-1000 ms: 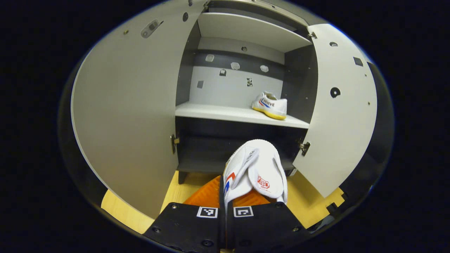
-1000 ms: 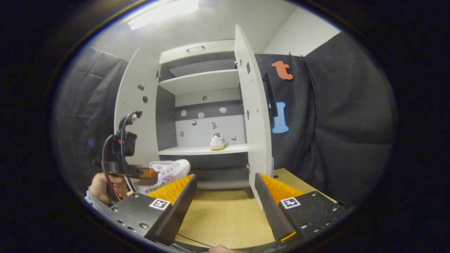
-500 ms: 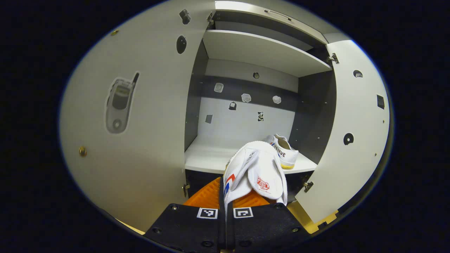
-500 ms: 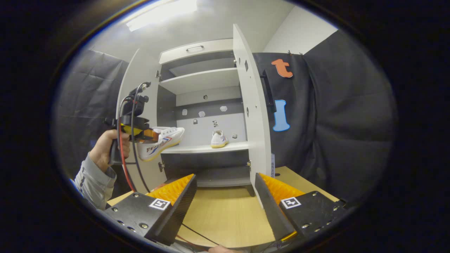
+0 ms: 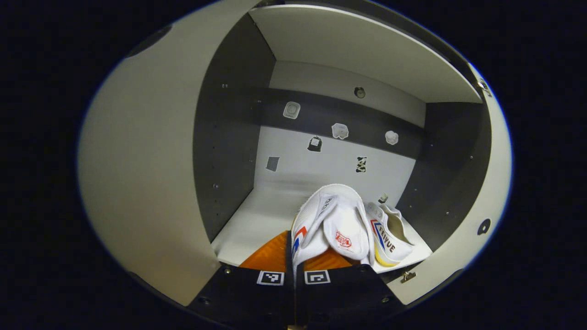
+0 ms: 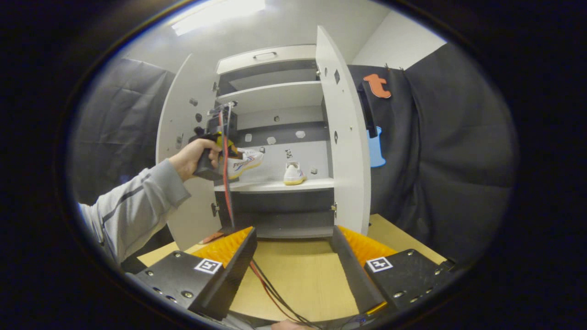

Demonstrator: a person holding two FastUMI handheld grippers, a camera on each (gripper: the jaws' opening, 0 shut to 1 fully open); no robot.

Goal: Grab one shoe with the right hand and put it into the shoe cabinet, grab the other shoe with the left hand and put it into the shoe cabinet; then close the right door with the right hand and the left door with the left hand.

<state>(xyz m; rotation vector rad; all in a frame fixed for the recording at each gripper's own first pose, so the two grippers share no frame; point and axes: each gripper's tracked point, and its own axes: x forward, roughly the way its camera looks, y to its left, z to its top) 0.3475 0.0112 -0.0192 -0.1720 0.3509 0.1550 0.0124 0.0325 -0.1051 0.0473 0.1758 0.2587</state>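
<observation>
In the left gripper view, the left hand-held gripper (image 5: 293, 261) sits at the bottom centre of the frame, its fingers closed tight on the collar of a white shoe (image 5: 332, 222) that points into the open shoe cabinet (image 5: 229, 137). The toe hangs above the white shelf (image 5: 257, 220), and the second shoe (image 5: 390, 233) already lies on that shelf at lower right, just beside the held one. To do this step well, the held shoe should probably come down to the left of its mate on the bare part of the shelf, sole flat, with the grip loosened only once the sole rests, so neither shoe is nudged toward the front edge. In the right gripper view, the right hand-held gripper (image 6: 293, 256) spreads wide across the bottom of the frame with nothing between its fingers, above the wooden tabletop (image 6: 298, 275). At centre left a hand (image 6: 192, 158) in a grey sleeve (image 6: 133, 208) carries the left hand-held gripper and its shoe at the cabinet's mouth, above the shelf. The left door (image 6: 183, 151) and right door (image 6: 344, 137) both stand open, so closing them remains to be done.
</observation>
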